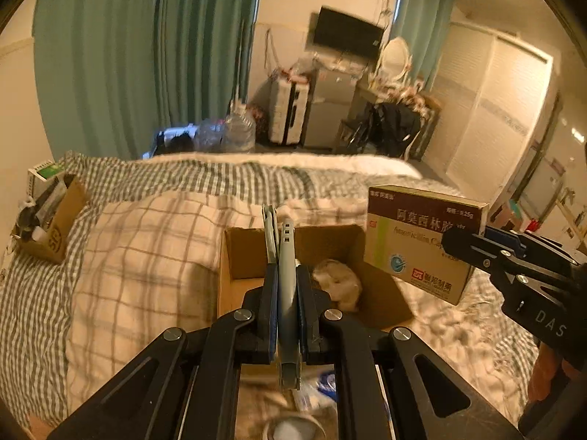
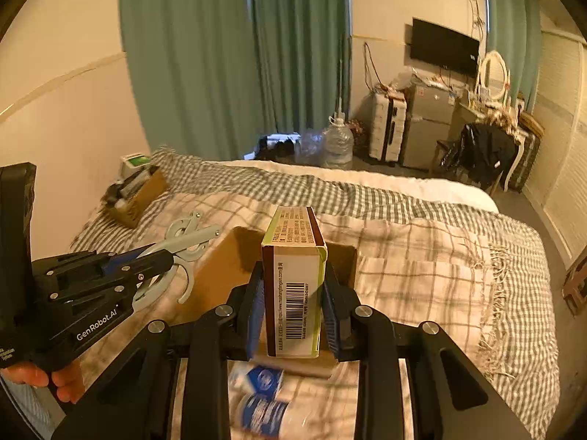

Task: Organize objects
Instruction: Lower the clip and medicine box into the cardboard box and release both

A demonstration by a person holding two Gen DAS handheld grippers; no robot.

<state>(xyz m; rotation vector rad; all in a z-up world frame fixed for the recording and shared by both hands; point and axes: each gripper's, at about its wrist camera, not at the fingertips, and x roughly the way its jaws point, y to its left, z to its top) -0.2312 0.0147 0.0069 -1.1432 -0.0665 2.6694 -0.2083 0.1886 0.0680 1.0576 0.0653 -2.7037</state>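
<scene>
Left gripper (image 1: 285, 286) clamped tight on flat grey metal pliers-like tool (image 2: 183, 245); right gripper (image 2: 293, 308) narrowly clamping maroon-and-white cardboard medicine box (image 2: 295, 278), open brown cardboard box (image 1: 330, 242) beyond both jaws.

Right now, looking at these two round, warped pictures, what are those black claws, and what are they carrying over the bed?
No robot here: a person holds a hand-held gripper in each hand, and a wide-angle camera on each looks along its fingers. One picture comes from the left gripper, which is shut on a grey metal tool. The other comes from the right gripper, shut on a medicine box. Both hang above an open cardboard box on the checked bedspread, with something pale and crumpled inside. A second, fuller carton sits near the wall.
</scene>
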